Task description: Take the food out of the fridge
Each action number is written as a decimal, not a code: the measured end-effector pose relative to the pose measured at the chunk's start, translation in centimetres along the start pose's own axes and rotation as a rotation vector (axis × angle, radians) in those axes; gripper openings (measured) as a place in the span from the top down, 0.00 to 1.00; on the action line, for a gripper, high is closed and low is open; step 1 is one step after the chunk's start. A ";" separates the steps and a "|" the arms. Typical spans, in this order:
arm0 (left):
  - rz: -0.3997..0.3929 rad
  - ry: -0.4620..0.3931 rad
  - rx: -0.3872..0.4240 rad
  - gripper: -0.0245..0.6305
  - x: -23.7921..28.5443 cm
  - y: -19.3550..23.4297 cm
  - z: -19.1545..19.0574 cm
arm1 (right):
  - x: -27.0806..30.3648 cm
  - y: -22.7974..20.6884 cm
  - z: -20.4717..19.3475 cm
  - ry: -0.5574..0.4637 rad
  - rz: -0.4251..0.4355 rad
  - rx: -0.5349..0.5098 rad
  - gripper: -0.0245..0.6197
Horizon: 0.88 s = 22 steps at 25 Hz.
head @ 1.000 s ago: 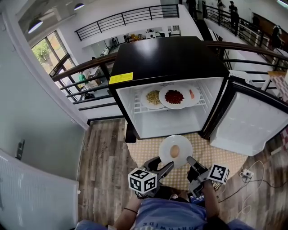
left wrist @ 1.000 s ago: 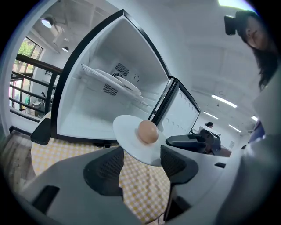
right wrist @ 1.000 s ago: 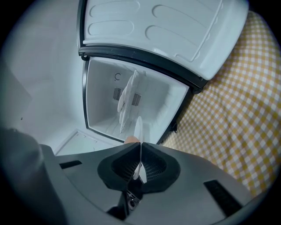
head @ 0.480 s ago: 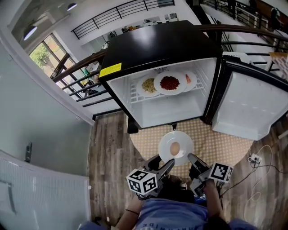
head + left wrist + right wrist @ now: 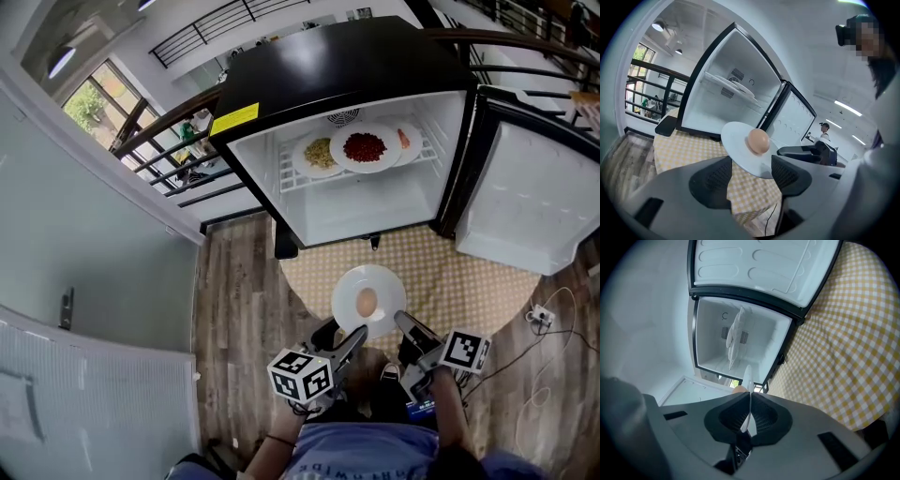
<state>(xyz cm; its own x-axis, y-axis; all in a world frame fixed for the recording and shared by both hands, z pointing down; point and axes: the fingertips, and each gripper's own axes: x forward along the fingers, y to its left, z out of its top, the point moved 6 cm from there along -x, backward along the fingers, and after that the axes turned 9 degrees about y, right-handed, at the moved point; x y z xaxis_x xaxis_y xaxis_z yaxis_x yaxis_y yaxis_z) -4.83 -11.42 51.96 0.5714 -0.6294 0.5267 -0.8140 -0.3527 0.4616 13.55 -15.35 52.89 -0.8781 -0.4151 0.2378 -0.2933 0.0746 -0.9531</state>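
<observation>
Head view: egg (image 5: 367, 301) on plate (image 5: 376, 278); three food plates (image 5: 367, 169) in fridge (image 5: 337, 66)

A yellow-checked tabletop (image 5: 469, 281) is spreading out beneath and ahead of the jaws. Wooden floor (image 5: 234, 309) is showing well to their left. A white power strip (image 5: 537, 316) is lying on that floor, off to their right.

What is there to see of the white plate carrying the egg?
The white plate is round, plain and glossy, ceramic by its look, with one brown egg near its middle. The right gripper is shut on its near rim and holds it over the yellow checked tablecloth, in front of the open fridge. The left gripper is open by the near edge, not pressing on the plate.
</observation>
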 end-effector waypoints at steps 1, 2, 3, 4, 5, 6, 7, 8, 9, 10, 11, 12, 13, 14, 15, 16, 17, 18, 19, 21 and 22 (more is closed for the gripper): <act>0.003 -0.001 -0.004 0.55 -0.5 0.1 -0.2 | 0.1 0.2 -0.5 0.004 0.001 -0.001 0.93; 0.004 -0.005 -0.010 0.55 -1.0 0.2 -0.5 | 0.4 0.5 -1.1 0.004 0.021 0.004 0.93; 0.004 -0.010 -0.017 0.55 -1.5 0.4 -0.7 | 0.7 0.7 -1.7 0.001 0.042 0.015 0.93; 0.003 -0.016 -0.024 0.55 -2.1 0.5 -0.9 | 0.8 0.9 -2.3 -0.003 0.051 0.023 0.93; 0.000 -0.024 -0.030 0.55 -2.6 0.6 -1.0 | 0.9 0.9 -2.9 -0.005 0.044 0.023 0.93; -0.004 -0.034 -0.035 0.55 -3.2 0.7 -1.1 | 0.9 0.9 -3.4 -0.007 0.031 0.017 0.93; -0.008 -0.042 -0.038 0.55 -3.8 0.8 -1.3 | 1.0 1.1 -4.0 -0.011 0.031 0.017 0.93; -0.013 -0.049 -0.040 0.55 -4.4 0.9 -1.5 | 1.1 1.5 -4.8 -0.017 0.045 0.025 0.93; -0.018 -0.052 -0.039 0.55 -5.1 1.0 -1.7 | 1.2 1.9 -5.6 -0.025 0.061 0.036 0.93; -0.024 -0.054 -0.035 0.55 -5.8 0.9 -1.9 | 1.2 2.4 -6.5 -0.034 0.073 0.045 0.93; -0.031 -0.055 -0.029 0.55 -6.5 0.9 -2.3 | 1.1 2.8 -7.3 -0.043 0.077 0.048 0.93; -0.038 -0.055 -0.023 0.55 -7.1 0.8 -2.6 | 0.9 3.0 -8.0 -0.051 0.074 0.044 0.93; -0.045 -0.054 -0.016 0.55 -7.6 0.7 -3.0 | 0.7 3.2 -8.7 -0.059 0.070 0.036 0.93; -0.051 -0.052 -0.010 0.55 -8.2 0.5 -3.4 | 0.5 3.4 -9.3 -0.068 0.071 0.028 0.93; -0.056 -0.050 -0.004 0.55 -8.8 0.4 -3.8 | 0.4 3.7 -10.0 -0.075 0.077 0.023 0.93; -0.062 -0.050 0.000 0.55 -9.5 0.2 -4.3 | 0.3 4.0 -10.9 -0.082 0.084 0.021 0.93; -0.068 -0.050 0.003 0.55 -10.2 0.1 -4.8 | 0.1 4.2 -11.8 -0.088 0.086 0.020 0.93; -0.074 -0.051 0.005 0.55 -10.9 0.0 -5.3 | -0.1 4.4 -12.8 -0.094 0.084 0.018 0.93; -0.080 -0.052 0.007 0.55 -11.7 -0.1 -5.8 | -0.4 4.6 -13.8 -0.100 0.081 0.016 0.93; -0.091 -0.052 0.013 0.55 -13.1 -0.2 -6.8 | -0.8 4.9 -15.7 -0.112 0.072 0.009 0.93; -0.096 -0.052 0.018 0.55 -13.7 -0.3 -7.4 | -1.0 4.9 -16.7 -0.118 0.066 0.004 0.93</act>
<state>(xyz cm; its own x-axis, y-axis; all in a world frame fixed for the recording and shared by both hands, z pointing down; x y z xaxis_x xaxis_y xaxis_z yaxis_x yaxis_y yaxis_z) -11.68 2.42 49.85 0.6413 -0.6267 0.4426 -0.7574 -0.4251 0.4956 6.70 0.56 51.06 -0.8450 -0.5129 0.1514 -0.2347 0.1013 -0.9668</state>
